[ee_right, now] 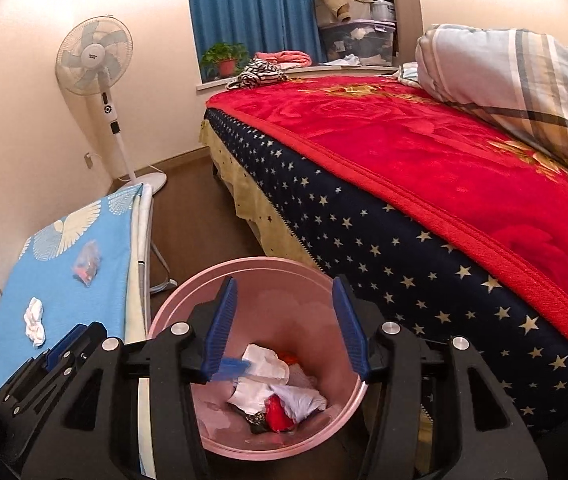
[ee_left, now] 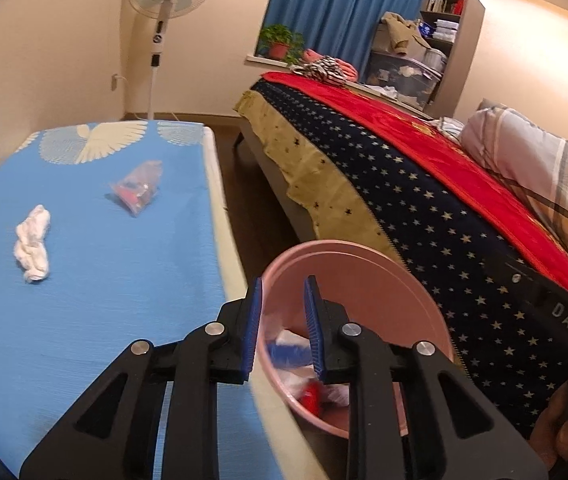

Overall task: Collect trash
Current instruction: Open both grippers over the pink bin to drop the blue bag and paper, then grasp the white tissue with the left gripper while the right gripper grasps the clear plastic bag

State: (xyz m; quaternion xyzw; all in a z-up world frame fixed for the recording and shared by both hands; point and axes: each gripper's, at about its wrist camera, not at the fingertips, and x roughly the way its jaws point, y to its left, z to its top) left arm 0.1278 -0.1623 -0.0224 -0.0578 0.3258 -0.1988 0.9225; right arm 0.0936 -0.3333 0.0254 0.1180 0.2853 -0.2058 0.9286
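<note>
A pink bin stands on the floor between the table and the bed, holding crumpled white, red and blue trash. My right gripper is open and empty, right above the bin's mouth. My left gripper is open and empty over the table's right edge, beside the bin. On the blue tablecloth lie a crumpled white tissue and a clear plastic wrapper with red bits, both far left of the grippers. They also show in the right wrist view: the tissue, the wrapper.
The table has a blue cloth and a white edge. A bed with a red blanket and starred side stands close on the right. A standing fan is at the back wall. A narrow strip of wood floor runs between the table and the bed.
</note>
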